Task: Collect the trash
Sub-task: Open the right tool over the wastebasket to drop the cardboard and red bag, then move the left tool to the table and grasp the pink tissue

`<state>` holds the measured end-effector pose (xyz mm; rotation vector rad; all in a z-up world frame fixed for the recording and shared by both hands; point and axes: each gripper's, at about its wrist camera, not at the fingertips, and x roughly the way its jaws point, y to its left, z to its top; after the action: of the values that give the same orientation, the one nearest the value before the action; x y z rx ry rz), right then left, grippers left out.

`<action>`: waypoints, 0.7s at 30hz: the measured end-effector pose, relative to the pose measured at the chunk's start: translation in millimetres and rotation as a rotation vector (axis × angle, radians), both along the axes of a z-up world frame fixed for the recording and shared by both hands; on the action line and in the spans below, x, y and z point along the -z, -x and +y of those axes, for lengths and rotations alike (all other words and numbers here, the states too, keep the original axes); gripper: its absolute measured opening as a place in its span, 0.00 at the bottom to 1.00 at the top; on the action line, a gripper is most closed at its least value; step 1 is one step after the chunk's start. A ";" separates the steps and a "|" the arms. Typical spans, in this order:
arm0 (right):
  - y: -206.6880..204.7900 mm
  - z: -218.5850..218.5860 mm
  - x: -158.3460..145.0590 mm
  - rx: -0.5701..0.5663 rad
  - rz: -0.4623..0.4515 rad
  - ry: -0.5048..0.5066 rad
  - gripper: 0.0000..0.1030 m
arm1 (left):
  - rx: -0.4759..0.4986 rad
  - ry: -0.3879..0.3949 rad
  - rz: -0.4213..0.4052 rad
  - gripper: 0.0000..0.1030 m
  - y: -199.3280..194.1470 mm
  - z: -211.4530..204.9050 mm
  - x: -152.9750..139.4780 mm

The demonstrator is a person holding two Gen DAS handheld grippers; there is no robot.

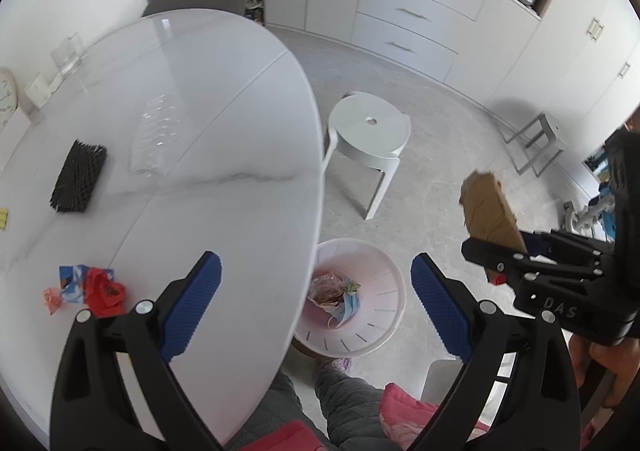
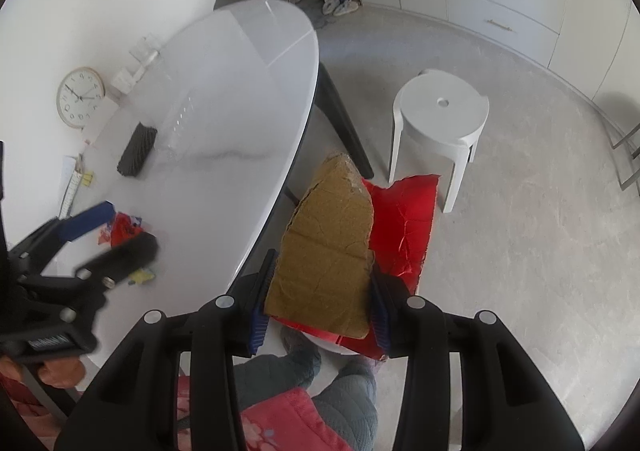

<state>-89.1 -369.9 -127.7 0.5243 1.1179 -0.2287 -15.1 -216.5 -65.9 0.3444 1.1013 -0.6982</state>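
Your left tongs (image 1: 316,307) gape empty above the white oval desk's (image 1: 180,99) edge and a pink bin (image 1: 384,279) on the grey floor. Your right tongs (image 2: 320,307) pinch torn cardboard (image 2: 328,251) with red foil (image 2: 404,223). Red wrappers (image 1: 100,287) lie near the desk's near edge.

A white marble-look oval table (image 1: 224,139) carries a black mesh pad (image 1: 79,177), a clear plastic tray (image 1: 154,139), red and blue wrappers (image 1: 86,287) and a round clock (image 2: 79,97) at its far edge. The grey floor (image 1: 440,179) bears a pale bin (image 1: 376,315) and a white stool (image 1: 370,135)
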 end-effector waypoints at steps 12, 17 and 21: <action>-16.7 25.3 2.8 0.010 0.073 0.067 0.97 | -0.052 0.016 0.004 0.89 -10.6 34.0 -4.2; -18.8 27.9 -1.4 0.030 0.065 0.059 0.97 | -0.059 0.019 0.003 0.89 -11.2 43.4 -5.6; -21.3 31.5 -2.6 0.027 0.065 0.055 0.97 | -0.066 0.020 -0.003 0.92 -11.9 50.6 -7.0</action>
<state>-67.8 -338.4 -125.2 0.4858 1.1652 -0.3010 -3.2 -165.9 -58.9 0.2912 1.0975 -0.6497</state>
